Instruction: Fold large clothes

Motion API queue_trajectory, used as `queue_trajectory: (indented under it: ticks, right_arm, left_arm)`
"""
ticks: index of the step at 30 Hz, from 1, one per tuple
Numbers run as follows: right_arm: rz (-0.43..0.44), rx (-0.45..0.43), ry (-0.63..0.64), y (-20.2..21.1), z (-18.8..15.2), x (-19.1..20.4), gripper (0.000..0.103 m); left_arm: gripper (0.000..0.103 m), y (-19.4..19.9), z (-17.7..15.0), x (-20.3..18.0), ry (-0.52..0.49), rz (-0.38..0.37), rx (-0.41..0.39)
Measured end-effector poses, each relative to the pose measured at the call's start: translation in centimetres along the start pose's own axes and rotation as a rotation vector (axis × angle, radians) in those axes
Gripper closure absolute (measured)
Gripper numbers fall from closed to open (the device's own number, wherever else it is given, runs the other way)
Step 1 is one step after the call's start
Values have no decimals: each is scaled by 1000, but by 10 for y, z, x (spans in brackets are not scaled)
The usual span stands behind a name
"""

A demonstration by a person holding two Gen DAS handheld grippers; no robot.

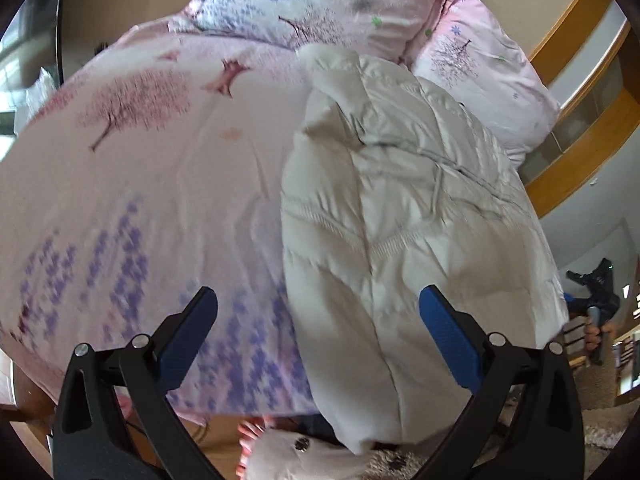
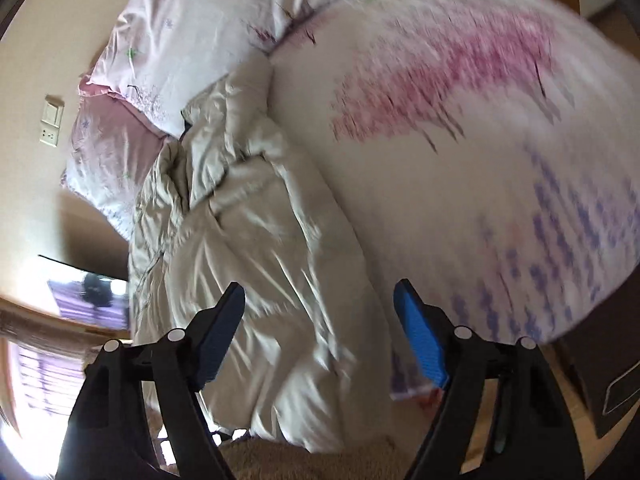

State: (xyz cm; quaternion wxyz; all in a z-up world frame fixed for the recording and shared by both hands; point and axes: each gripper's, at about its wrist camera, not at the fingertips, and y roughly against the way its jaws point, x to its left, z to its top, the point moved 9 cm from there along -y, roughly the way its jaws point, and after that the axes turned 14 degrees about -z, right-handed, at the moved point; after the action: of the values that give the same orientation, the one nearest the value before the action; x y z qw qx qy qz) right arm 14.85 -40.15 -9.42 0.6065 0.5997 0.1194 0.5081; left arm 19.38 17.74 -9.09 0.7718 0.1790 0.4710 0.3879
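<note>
A puffy off-white quilted coat point(image 1: 400, 216) lies lengthwise on the bed, its near end hanging over the front edge. My left gripper point(image 1: 318, 300) hovers open above that near end, with nothing between its blue pads. In the right wrist view the same coat point(image 2: 248, 248) lies along the bed's left side, crumpled at the far end. My right gripper point(image 2: 320, 292) stands open over the coat's near part, its jaws wide apart and holding nothing. The right view is blurred by motion.
The bed is covered by a pink sheet point(image 1: 140, 184) printed with trees and purple flowers. Two matching pillows point(image 1: 320, 4) lie at the head. A wooden frame point(image 1: 580, 128) stands at the right. The other gripper and a hand point(image 1: 596, 320) show by the bed's right edge.
</note>
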Motion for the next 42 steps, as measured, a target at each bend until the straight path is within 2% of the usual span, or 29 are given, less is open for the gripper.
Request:
queue_trajectory:
  ticks: [2, 6, 10, 15, 17, 18, 23, 27, 32, 34, 38, 42]
  right_arm:
    - [53, 46, -11, -6, -10, -4, 30]
    - [131, 110, 1, -14, -28, 0, 32]
    - [187, 131, 19, -13, -36, 6, 33]
    - [216, 150, 47, -13, -46, 12, 37]
    - [229, 159, 56, -13, -50, 15, 39]
    - [237, 164, 60, -14, -52, 17, 40]
    - [280, 186, 83, -16, -62, 24, 44]
    - [296, 200, 99, -19, -69, 30, 48]
    - [303, 177, 101, -17, -71, 32, 69]
    - [293, 152, 111, -14, -70, 34, 74]
    - [262, 87, 147, -2, -65, 44, 81]
    - [249, -7, 181, 17, -55, 58, 83]
  left_arm:
    - [3, -1, -8, -5, -3, -17, 16]
    - [5, -4, -23, -15, 42, -106, 42]
    - [22, -7, -34, -17, 125, -203, 50]
    - [28, -4, -42, -18, 181, -252, 28]
    - [37, -5, -47, -20, 221, -298, 38]
    - [38, -7, -50, -22, 246, -329, 47]
    - [38, -12, -56, -32, 271, -375, 60]
    - [42, -15, -55, -34, 276, -363, 53]
    - [74, -13, -55, -31, 283, -330, 31]
    - [81, -9, -51, -31, 274, -328, 9]
    - [88, -1, -38, -34, 237, -315, -26]
    - [89, 7, -18, -38, 215, -325, -68]
